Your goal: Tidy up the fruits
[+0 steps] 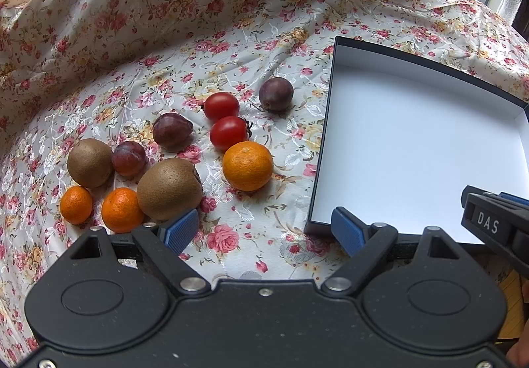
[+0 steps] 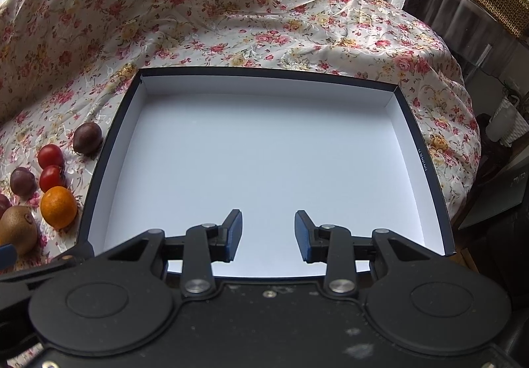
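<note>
Left gripper (image 1: 264,231) gapes wide, empty; fruits lie just ahead-left, nearest kiwi (image 1: 169,188) perhaps touching its finger. Right gripper (image 2: 268,234) hangs parted over the box (image 2: 426,150).

Tabletop draped in a flowered cloth (image 1: 231,21), rumpled at the back. Directly on it: shallow dark box (image 2: 109,150) with white inside to the right; to the left, loose fruit, namely three oranges (image 1: 248,165), two kiwis (image 1: 169,183), two tomatoes (image 1: 221,106), three plums (image 1: 276,93).
</note>
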`<state>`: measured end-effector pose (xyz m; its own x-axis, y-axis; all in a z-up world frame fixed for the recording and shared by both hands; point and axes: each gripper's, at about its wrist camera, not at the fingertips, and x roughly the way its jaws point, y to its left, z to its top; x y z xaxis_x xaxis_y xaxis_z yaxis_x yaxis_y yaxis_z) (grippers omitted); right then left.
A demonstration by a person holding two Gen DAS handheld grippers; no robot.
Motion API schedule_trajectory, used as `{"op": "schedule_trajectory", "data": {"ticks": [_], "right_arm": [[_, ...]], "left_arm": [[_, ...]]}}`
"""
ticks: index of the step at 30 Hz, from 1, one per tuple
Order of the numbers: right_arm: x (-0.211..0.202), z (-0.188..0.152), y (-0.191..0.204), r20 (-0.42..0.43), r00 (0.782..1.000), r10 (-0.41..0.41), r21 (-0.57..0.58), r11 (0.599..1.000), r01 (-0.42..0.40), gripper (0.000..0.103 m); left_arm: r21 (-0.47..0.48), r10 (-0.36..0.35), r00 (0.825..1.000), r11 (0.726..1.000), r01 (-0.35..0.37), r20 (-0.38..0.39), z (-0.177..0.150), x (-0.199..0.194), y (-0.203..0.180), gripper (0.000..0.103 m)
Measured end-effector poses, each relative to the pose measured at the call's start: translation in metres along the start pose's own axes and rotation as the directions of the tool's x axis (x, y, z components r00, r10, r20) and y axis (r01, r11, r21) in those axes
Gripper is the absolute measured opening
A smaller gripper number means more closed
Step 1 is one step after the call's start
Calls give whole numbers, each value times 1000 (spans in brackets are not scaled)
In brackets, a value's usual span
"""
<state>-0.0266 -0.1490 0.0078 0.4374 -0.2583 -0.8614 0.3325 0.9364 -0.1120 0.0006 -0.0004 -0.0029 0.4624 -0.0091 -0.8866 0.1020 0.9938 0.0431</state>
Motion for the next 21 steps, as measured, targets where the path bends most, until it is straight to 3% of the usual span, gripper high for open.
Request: {"op": "schedule_trajectory", "data": {"ticks": [13,21], "right_arm": [[0,-1,-2,6,1000,8,3,1000,-8,35],[-8,-1,-3,55,998,18,30,999,-19,35]], "left_arm": [[-23,-3,1000,1000,3,-1,1,1,3,87],[-181,7,998,983,4,57,9,-6,48,85]]}}
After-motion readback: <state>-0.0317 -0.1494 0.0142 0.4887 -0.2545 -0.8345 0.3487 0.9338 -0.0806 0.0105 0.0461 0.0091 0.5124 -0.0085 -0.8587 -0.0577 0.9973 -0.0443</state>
